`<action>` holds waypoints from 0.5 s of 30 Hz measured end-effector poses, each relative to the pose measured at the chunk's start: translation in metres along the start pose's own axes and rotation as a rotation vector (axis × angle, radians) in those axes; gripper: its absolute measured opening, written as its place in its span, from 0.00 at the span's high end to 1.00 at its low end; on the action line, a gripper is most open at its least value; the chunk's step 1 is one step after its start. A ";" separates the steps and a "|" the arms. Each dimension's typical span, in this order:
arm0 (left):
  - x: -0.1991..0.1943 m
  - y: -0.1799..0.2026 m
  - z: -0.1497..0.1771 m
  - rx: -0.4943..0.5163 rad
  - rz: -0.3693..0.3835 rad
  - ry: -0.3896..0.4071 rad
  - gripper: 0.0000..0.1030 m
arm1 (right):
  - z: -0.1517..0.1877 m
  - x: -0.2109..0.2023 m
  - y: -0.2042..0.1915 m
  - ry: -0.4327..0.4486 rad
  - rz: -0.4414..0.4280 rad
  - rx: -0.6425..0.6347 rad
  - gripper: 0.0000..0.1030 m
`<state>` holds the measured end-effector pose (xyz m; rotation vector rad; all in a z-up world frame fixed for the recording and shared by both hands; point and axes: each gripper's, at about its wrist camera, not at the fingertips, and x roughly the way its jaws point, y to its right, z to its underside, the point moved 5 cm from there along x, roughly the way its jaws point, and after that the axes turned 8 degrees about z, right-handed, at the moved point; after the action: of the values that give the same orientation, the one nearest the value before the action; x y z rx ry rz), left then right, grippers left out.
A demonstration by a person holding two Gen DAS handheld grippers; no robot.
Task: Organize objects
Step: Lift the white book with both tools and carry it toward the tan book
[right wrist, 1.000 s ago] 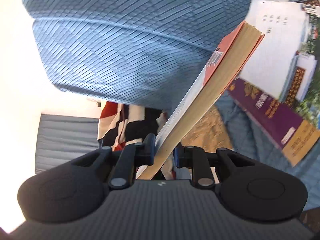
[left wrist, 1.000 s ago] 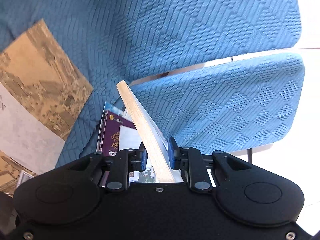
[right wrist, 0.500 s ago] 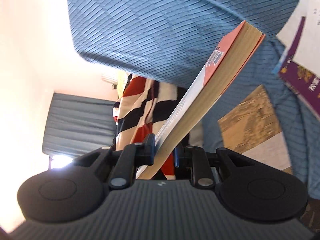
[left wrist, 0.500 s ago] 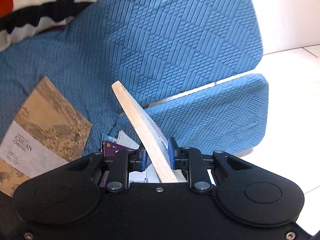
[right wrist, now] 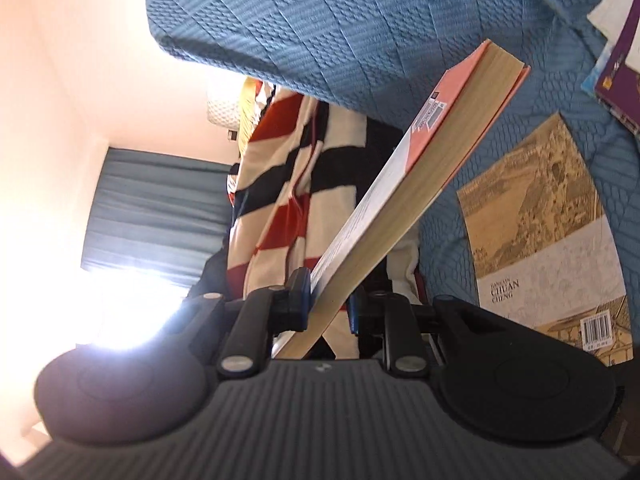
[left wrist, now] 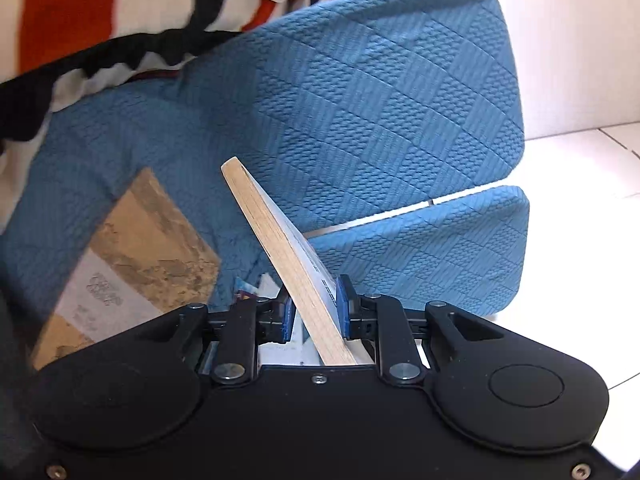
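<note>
In the left wrist view my left gripper (left wrist: pixel 316 312) is shut on a paperback (left wrist: pixel 272 236) that slants up to the left, page edge facing me. In the right wrist view my right gripper (right wrist: pixel 329 304) is shut on a pink-and-white paperback (right wrist: pixel 432 168) that slants up to the right. I cannot tell whether both hold the same book. A tan illustrated book (left wrist: pixel 132 248) (right wrist: pixel 540 232) lies flat on the blue quilted sofa (left wrist: pixel 360 100) (right wrist: pixel 320 20). A purple book (right wrist: pixel 620 68) on white papers lies at the upper right edge.
A red, white and black striped blanket (left wrist: pixel 80 20) (right wrist: pixel 304 168) drapes over the sofa's end. White tiled floor (left wrist: pixel 580 200) lies to the right of the sofa. A dark curtain (right wrist: pixel 152 208) with bright light below it hangs beyond.
Both grippers kept their hold and swung across the sofa. The striped blanket came into view, the tan book drew nearer, and the purple book slid to the frame's edge.
</note>
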<state>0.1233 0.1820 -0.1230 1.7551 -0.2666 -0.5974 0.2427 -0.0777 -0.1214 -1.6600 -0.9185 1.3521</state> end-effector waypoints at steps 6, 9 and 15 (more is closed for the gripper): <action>-0.018 -0.038 0.012 0.002 -0.009 0.034 0.81 | 0.015 0.019 0.024 -0.056 -0.013 -0.007 0.79; -0.022 -0.053 0.018 -0.003 -0.025 0.031 0.81 | 0.022 0.026 0.040 -0.077 -0.029 0.007 0.79; -0.019 -0.078 0.029 -0.016 -0.059 0.018 0.81 | 0.025 0.036 0.067 -0.096 -0.041 0.001 0.79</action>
<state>0.0822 0.1876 -0.1975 1.7570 -0.1975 -0.6240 0.2277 -0.0705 -0.1998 -1.5786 -1.0018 1.4148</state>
